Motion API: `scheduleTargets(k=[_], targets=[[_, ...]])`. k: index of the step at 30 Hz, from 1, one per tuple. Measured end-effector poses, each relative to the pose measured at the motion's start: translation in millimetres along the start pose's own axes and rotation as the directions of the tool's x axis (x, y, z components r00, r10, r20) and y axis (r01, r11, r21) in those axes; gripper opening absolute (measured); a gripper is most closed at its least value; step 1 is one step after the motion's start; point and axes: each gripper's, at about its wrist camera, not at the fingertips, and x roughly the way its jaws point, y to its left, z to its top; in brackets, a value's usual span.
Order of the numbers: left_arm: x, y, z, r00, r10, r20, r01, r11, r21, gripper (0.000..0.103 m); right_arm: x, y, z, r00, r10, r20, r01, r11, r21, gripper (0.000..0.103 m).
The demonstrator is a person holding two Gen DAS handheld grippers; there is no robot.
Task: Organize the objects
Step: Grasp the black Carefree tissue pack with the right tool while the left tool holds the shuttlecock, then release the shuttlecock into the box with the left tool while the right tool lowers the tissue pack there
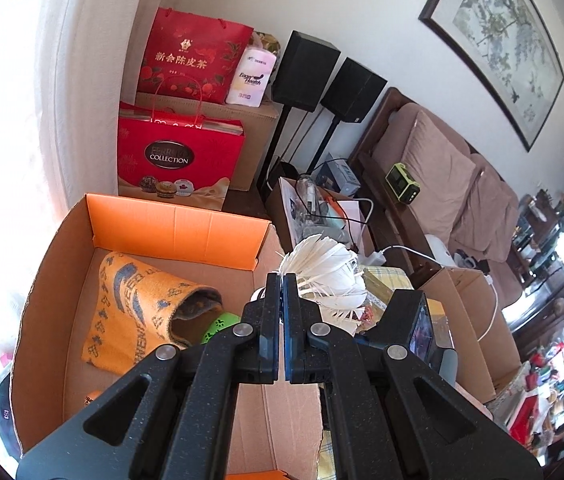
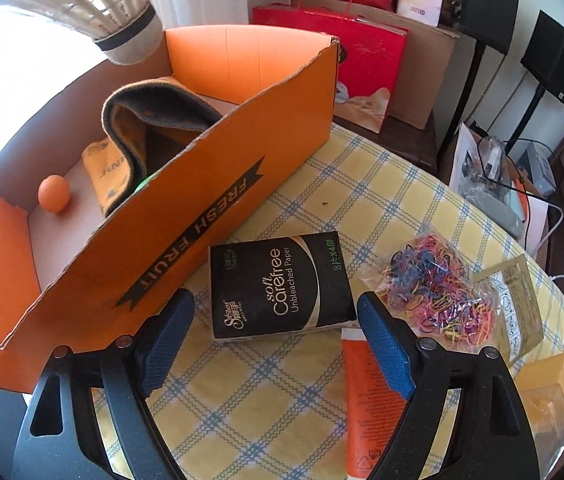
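**Shuttlecock held above the fruit box, tissue pack between the other claw's fingers**

The left gripper (image 1: 282, 300) has its fingers pressed together on the shuttlecock (image 1: 323, 276), whose white feathers fan out just past the fingertips, over the box's near wall. The right gripper (image 2: 276, 320) stands spread wide above the table, its blue pads either side of a black tissue pack (image 2: 278, 286) without touching it.

The orange cardboard box (image 2: 202, 216), lettered FRESH FRUIT, sits on the yellow checked tablecloth (image 2: 361, 184), its long wall just beside the tissue pack. Inside lie a folded orange towel (image 1: 134, 312), a small orange ball (image 2: 54, 193) and something green (image 1: 220, 328) mostly hidden under the towel. To the right of the pack is a bag of coloured rubber bands (image 2: 437, 288), with a paper sachet (image 2: 515, 308) beyond it and an orange tube (image 2: 365, 400) partly under the right finger.

Only the right wrist view shows the shuttlecock's cork base and dark band, at the top left edge, cut off by the frame. Only the left view shows the sofa (image 1: 441, 184), the two black speakers (image 1: 329, 76) and the framed painting (image 1: 497, 36). Red gift bags (image 1: 178, 160) stand behind the box.
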Motion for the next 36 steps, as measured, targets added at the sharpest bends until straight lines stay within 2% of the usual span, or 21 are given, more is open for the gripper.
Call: scheduleTargets(k=[5,8,12,24,32,36], targets=[[1,5,-2,1.000,0.006,-0.007,-0.006,1.000,-0.005,0.001,13,0,1,0.999,-0.016,-0.034,0.015,1.000,-0.021,0.085],[0,7,-4,1.000,0.010,-0.013,-0.010,1.000,-0.002,0.001,16,-2,-1,0.999,-0.008,-0.035,0.008,1.000,-0.012,0.076],[-2,10,-9,1.000,0.013,-0.021,-0.013,1.000,0.005,0.001,11,-5,-4,0.999,-0.030,-0.014,0.030,0.999,0.018,0.076],[-16,46,-38,0.994,0.073,-0.082,-0.072,0.997,0.009,0.001,-61,-1,-2,0.990,-0.091,0.105,0.080,0.992,0.100,0.076],[-28,71,-54,0.989,0.110,-0.102,-0.111,0.994,-0.007,0.001,-101,30,4,0.982,-0.040,0.184,0.023,0.995,0.092,0.076],[-28,76,-61,0.984,0.133,-0.117,-0.134,0.991,0.003,0.001,-103,55,10,0.982,-0.009,0.189,-0.002,0.998,0.056,0.076]])
